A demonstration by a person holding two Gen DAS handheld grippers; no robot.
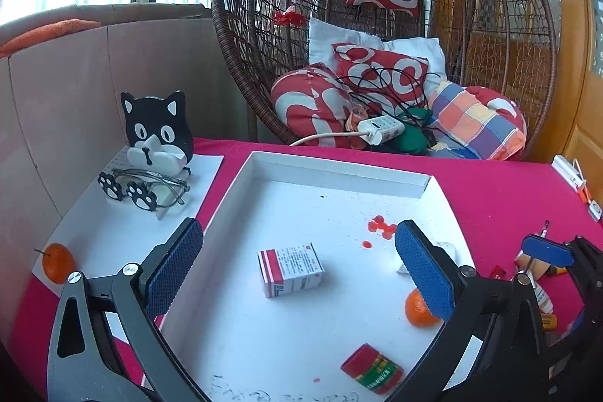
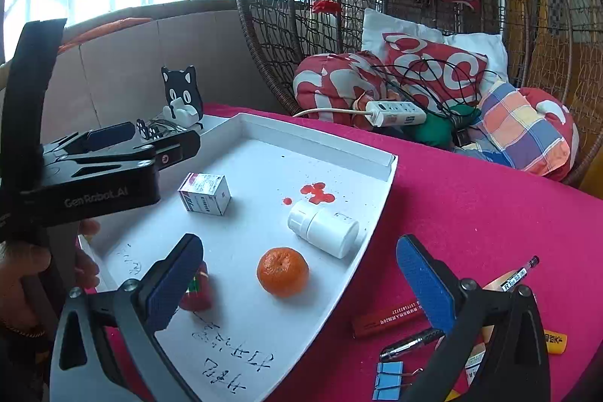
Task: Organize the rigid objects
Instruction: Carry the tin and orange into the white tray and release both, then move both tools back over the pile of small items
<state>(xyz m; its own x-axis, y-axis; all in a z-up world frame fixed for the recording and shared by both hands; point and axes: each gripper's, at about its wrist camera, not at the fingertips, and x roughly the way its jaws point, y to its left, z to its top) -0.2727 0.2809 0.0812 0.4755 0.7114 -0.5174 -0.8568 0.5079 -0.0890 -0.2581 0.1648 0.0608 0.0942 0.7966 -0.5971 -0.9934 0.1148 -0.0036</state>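
White tray (image 2: 377, 176) on the pink cloth already gathers box (image 2: 205, 193), bottle (image 2: 324, 226) and tangerine (image 2: 282, 272); pens (image 2: 518, 275) wait right. Both grippers, left gripper (image 1: 297, 270) and right gripper (image 2: 299, 283), hover spread wide, empty.

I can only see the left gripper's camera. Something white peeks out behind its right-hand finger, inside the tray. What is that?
Observer: A white bottle, lying on its side in the tray, next to the red stains.
Operator: And the orange thing half hidden near it?
Observer: A whole mandarin, sitting apart from the bottle with nothing touching it.
Operator: What's on the pink cloth to the right?
Observer: Pens, and blue binder clips at the near edge.
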